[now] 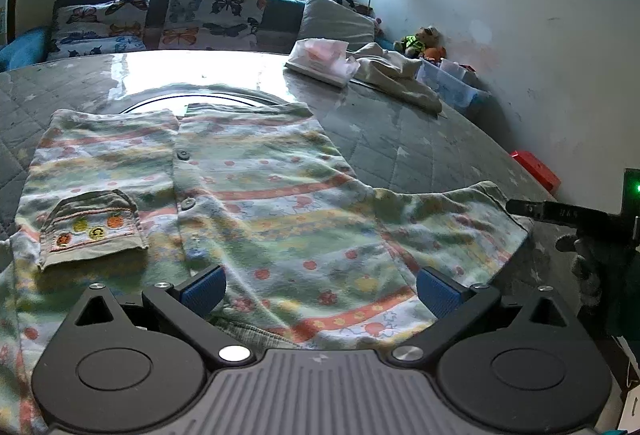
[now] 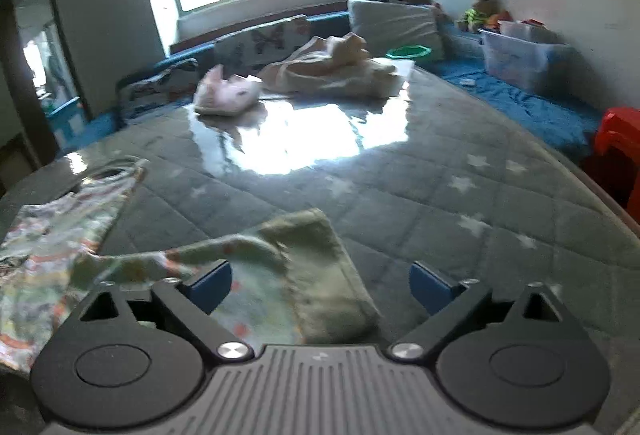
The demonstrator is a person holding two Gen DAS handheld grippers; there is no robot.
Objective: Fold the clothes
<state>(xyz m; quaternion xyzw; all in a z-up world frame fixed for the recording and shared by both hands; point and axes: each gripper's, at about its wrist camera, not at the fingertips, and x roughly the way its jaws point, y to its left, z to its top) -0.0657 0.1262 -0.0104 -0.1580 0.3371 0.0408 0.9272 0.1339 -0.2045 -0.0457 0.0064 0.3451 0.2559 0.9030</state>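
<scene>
A child's striped, buttoned shirt point(image 1: 256, 195) with a small front pocket point(image 1: 94, 227) lies spread flat on the grey quilted table point(image 1: 420, 139). Its sleeve point(image 1: 452, 231) stretches out to the right. My left gripper point(image 1: 320, 289) is open, hovering over the shirt's near edge, holding nothing. The right gripper's body point(image 1: 580, 223) shows at the right edge by the sleeve end. In the right wrist view the sleeve point(image 2: 304, 267) lies between the jaws of my right gripper point(image 2: 320, 287), which is open. The shirt's body point(image 2: 52, 251) lies to the left.
A pink-white folded bundle point(image 1: 320, 61) and a beige cloth point(image 1: 400, 75) lie at the table's far side. A sofa with butterfly cushions point(image 1: 212, 19) stands behind. Plastic bins point(image 2: 520, 59), a red stool point(image 2: 620, 155) and the wall are to the right.
</scene>
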